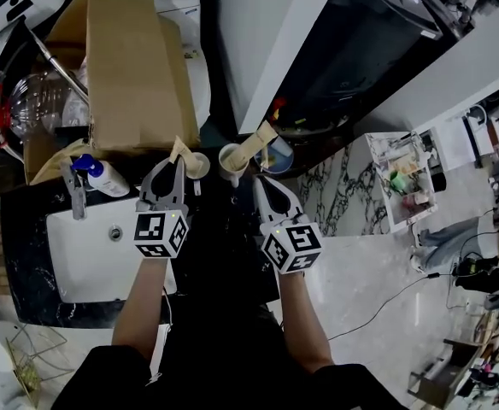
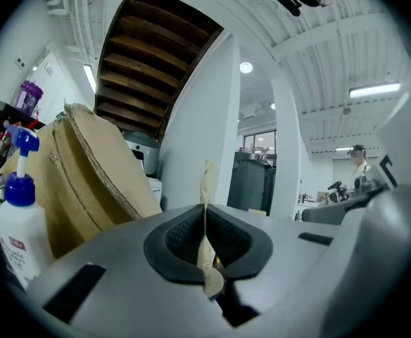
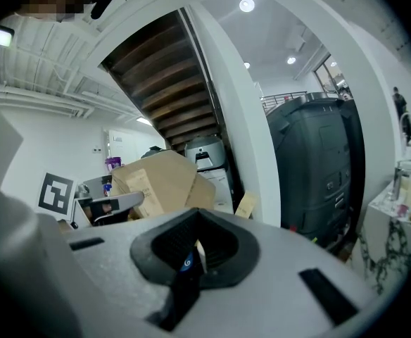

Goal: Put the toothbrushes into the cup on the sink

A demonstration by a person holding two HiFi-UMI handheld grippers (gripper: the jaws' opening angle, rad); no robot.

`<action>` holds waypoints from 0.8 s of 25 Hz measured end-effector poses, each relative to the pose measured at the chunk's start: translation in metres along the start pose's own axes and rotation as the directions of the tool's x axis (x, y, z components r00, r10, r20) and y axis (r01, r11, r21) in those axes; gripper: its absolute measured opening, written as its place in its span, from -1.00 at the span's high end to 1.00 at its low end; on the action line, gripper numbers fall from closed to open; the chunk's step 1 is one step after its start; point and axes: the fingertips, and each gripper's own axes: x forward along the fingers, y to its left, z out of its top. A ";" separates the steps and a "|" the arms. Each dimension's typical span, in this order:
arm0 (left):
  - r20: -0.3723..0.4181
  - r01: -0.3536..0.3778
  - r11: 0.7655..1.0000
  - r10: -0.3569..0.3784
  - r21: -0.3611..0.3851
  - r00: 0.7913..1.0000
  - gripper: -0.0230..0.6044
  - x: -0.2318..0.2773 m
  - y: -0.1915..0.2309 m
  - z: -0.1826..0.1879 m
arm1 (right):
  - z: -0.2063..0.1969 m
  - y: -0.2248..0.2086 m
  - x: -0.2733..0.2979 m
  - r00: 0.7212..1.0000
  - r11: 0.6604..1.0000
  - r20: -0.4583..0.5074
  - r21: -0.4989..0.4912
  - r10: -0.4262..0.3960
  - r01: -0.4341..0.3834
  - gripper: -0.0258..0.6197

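Left tongs [image 1: 173, 171] clenched on tan toothbrush [image 2: 205, 210], tip up, near white cup [image 1: 230, 162] behind sink [image 1: 87, 267]. Right tongs [image 1: 261, 184] clenched on dark blue item [image 3: 184, 267], likely a toothbrush. Best approach: centre tip over cup mouth, lower upright, let go once inside, one at a time.

A tan toothbrush [image 2: 205, 189], thin and flat, stands upright and edge-on, pinched between the closed jaws of the left gripper [image 1: 175, 166]; its tip juts out near the frame's centre. A dark blue toothbrush [image 3: 186, 265] with a white part is clamped in the jaws of the right gripper [image 1: 260, 183]. The white cup [image 1: 229, 163] stands upright at the centre, a second tan toothbrush [image 1: 259, 138] leaning out of it toward the upper right. A beige cup [image 1: 198, 165] stands just left of it. The white rectangular sink [image 1: 96, 267] lies at lower left, sunk in the black tabletop [image 1: 26, 222].
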 end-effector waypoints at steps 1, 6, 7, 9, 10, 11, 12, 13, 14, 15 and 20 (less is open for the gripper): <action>-0.003 0.000 1.000 0.000 -0.009 1.000 0.91 0.001 0.000 -0.003 | -0.002 0.000 0.000 1.000 1.000 -0.004 0.001 -0.001 0.001 0.92; -0.022 -0.002 1.000 0.001 -0.027 1.000 0.91 0.007 0.003 -0.017 | -0.011 0.000 0.003 1.000 1.000 -0.026 0.002 -0.002 0.002 0.92; -0.026 -0.002 1.000 0.001 -0.030 1.000 0.91 0.008 0.003 -0.019 | -0.014 0.001 0.003 0.999 1.000 -0.032 0.000 -0.003 0.003 0.92; -0.033 -0.003 0.999 0.001 -0.038 0.999 0.91 0.010 0.005 -0.025 | -0.018 0.001 0.003 0.999 1.000 -0.042 -0.002 -0.006 0.006 0.92; -0.037 -0.004 0.999 0.002 -0.042 0.999 0.91 0.010 0.005 -0.027 | -0.019 0.000 0.003 0.999 1.000 -0.046 -0.003 -0.008 0.008 0.92; -0.040 -0.005 0.999 0.003 -0.045 0.999 0.91 0.011 0.006 -0.030 | -0.021 0.000 0.003 0.999 1.000 -0.050 -0.003 -0.009 0.008 0.92; -0.044 -0.006 0.999 0.003 -0.048 0.999 0.91 0.012 0.007 -0.032 | -0.022 0.000 0.004 0.999 1.000 -0.053 -0.003 -0.009 0.009 0.92; -0.047 -0.007 0.999 0.004 -0.051 0.999 0.91 0.012 0.008 -0.035 | -0.023 0.000 0.004 0.998 1.000 -0.056 -0.003 -0.009 0.009 0.92; -0.051 -0.008 0.998 0.005 -0.055 0.999 0.91 0.013 0.009 -0.037 | -0.024 0.000 0.004 0.998 1.000 -0.058 -0.003 -0.009 0.009 0.92; -0.055 -0.009 0.998 0.006 -0.059 0.998 0.91 0.013 0.009 -0.040 | -0.026 0.000 0.005 0.998 1.000 -0.060 -0.003 -0.009 0.009 0.92; -0.075 -0.017 0.997 0.011 -0.070 0.997 0.91 0.015 0.012 -0.050 | -0.030 0.000 0.006 0.997 1.000 -0.072 -0.001 -0.010 0.010 0.92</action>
